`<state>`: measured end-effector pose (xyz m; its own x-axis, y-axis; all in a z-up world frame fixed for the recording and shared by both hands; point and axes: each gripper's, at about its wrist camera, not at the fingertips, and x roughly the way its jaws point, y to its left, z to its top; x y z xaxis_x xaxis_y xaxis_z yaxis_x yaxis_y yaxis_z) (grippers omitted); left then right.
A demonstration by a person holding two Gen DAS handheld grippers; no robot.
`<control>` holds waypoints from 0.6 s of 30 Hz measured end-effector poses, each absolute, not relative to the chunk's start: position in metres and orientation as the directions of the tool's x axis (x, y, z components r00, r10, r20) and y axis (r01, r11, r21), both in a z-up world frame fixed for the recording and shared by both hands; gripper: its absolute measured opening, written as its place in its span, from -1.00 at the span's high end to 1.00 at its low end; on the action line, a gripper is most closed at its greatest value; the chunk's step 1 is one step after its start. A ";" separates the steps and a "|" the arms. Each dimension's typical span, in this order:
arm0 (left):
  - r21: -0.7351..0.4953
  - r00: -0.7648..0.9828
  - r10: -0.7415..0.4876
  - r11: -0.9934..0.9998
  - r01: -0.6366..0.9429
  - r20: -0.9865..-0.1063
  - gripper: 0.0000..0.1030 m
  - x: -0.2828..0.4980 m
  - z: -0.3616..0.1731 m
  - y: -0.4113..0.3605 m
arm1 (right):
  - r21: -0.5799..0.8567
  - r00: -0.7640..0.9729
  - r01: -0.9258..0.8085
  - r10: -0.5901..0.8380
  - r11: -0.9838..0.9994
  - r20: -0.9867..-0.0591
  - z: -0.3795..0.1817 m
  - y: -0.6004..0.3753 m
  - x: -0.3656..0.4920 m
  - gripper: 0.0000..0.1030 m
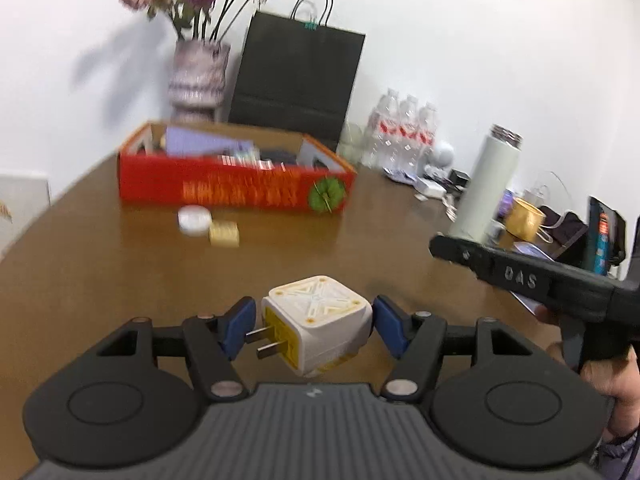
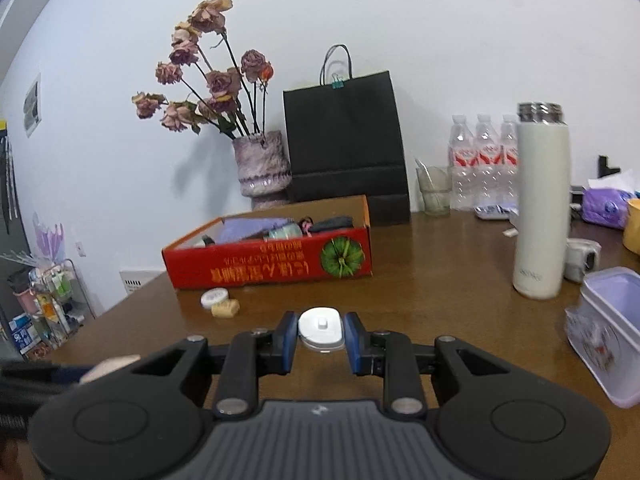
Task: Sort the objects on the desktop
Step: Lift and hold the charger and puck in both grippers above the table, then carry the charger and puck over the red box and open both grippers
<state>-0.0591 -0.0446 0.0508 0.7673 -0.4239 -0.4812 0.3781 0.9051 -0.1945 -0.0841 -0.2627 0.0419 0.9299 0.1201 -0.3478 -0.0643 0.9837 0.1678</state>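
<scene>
- Fingers of the left gripper (image 1: 316, 326) stand wide on either side of a white and yellow plug (image 1: 318, 326); its prongs point at the left pad (image 1: 236, 326), and the right pad (image 1: 390, 330) sits just beside the plug's far corner. Whether either pad presses on it cannot be told, so the plug should be treated as not gripped.
- Fingers of the right gripper (image 2: 321, 338) are narrow and clamp a small white oval piece (image 2: 321, 330) between the blue pads, above the table (image 2: 440, 280).
- The red box (image 2: 272, 258) lies far and slightly left, open-topped and already holding several things; it looks like the sorting target.
- For a sound grip on the plug, the pads would do best on its two flat sides, not on the prongs, which could slip or twist it.
- The plug sits skewed, so a slight wrist turn before closing would square the pads to it.
- A white disc (image 1: 195, 220) and a tan block (image 1: 224, 234) rest just near the box front; a low approach risks knocking them.
- The flask (image 2: 542, 200) stands right, well apart from the path to the box.
</scene>
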 end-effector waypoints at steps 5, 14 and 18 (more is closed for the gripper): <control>-0.117 0.815 -0.405 0.912 0.394 -0.415 -0.29 0.031 0.098 -0.046 | 0.207 0.935 -0.057 0.125 0.977 -0.332 0.070 -0.272 -0.018 0.53; -0.191 0.758 -0.335 0.942 0.276 -0.560 -0.28 0.240 0.119 -0.044 | 0.175 0.833 0.007 0.091 0.984 -0.545 0.117 -0.284 0.175 0.53; -0.267 0.686 -0.325 0.944 0.195 -0.651 -0.29 0.318 0.095 -0.041 | 0.171 0.778 -0.021 0.124 0.985 -0.616 0.117 -0.279 0.254 0.53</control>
